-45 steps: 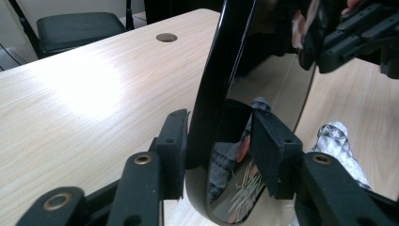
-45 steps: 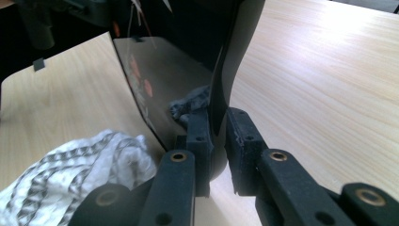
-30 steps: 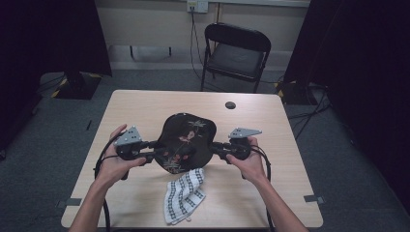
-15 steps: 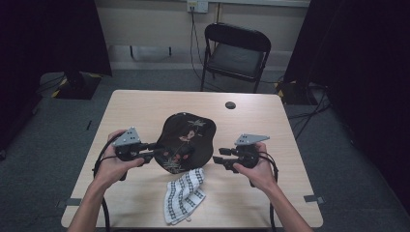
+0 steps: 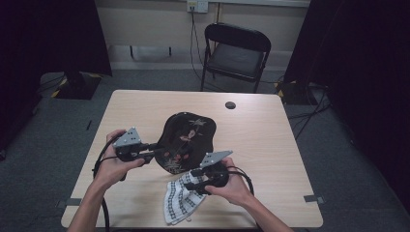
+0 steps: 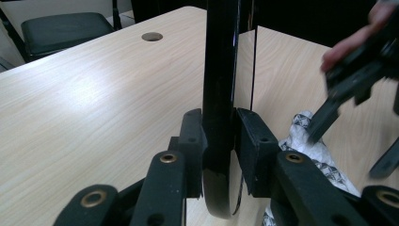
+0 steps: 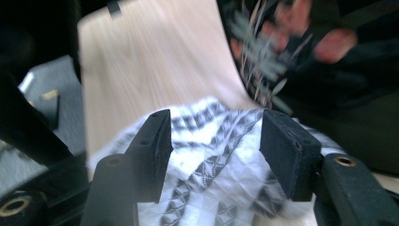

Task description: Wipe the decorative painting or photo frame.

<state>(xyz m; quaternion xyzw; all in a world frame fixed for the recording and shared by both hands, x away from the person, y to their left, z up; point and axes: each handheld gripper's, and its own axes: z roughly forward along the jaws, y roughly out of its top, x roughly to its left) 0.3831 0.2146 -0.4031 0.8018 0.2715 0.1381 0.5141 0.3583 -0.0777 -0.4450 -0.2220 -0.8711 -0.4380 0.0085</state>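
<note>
I see the desk [image 5: 270, 145], a pale wood top with a small dark round grommet [image 5: 230, 105] near its far edge. Over the middle of the desk stands the black lacquered tray [image 5: 186, 140], painted with flowers and tipped up on its edge so that its decorated face shows in the high view. My left gripper [image 5: 153, 150] has it by the rim on the side toward the desk's left edge; in the left gripper view the tray's dark rim [image 6: 219, 94] runs upright between the two pads and both pads press on it, the jaws having just closed further onto it. Below the tray, near the front edge, lies the crumpled white cloth with a black pattern [image 5: 183, 200]. My right gripper [image 5: 191, 180] hangs just above that cloth, clear of the tray; its jaws have just been opening and stand wide apart, with the cloth [image 7: 211, 179] seen beneath them and nothing between the pads.
</note>
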